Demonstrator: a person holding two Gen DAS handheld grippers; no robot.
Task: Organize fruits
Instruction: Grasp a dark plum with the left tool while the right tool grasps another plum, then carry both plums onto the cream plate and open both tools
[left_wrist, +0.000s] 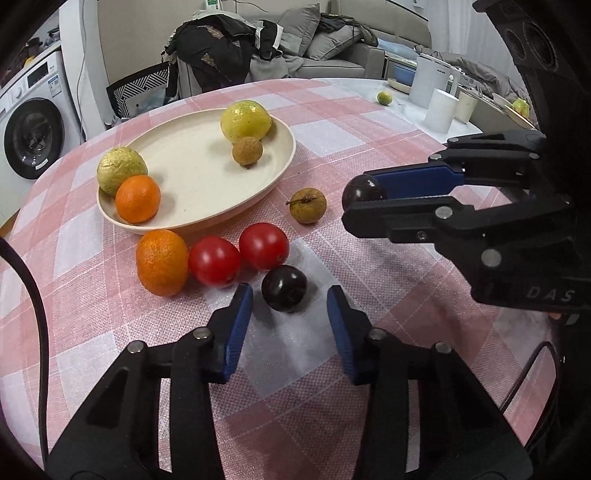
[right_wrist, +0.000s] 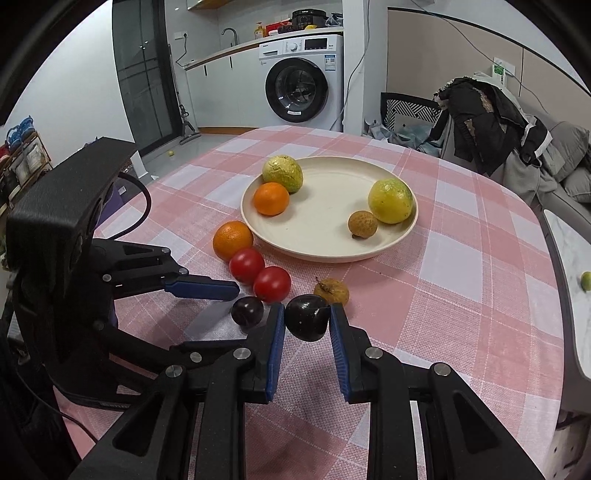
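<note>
My left gripper (left_wrist: 290, 293) is open and low over the pink checked cloth. A dark plum (left_wrist: 284, 288) lies between its blue fingertips with a gap on each side. My right gripper (right_wrist: 307, 313) is shut on a second dark plum (right_wrist: 306, 318), held just above the cloth to the right of the first plum (right_wrist: 247, 311). The left wrist view shows that gripper (left_wrist: 360, 201) with its plum (left_wrist: 364, 191) at the right. The cream plate (left_wrist: 192, 184) holds two yellow-green fruits, an orange and a brown longan. Beside the plate lie an orange (left_wrist: 162, 262), two red tomatoes (left_wrist: 238, 256) and a stemmed longan (left_wrist: 308, 205).
White containers (left_wrist: 436, 96) and a small green fruit (left_wrist: 384, 98) stand on a marble side table beyond the cloth. A chair piled with clothes (left_wrist: 218, 55), a sofa and a washing machine (right_wrist: 299, 88) surround the table. A black cable (left_wrist: 33, 280) hangs at the left.
</note>
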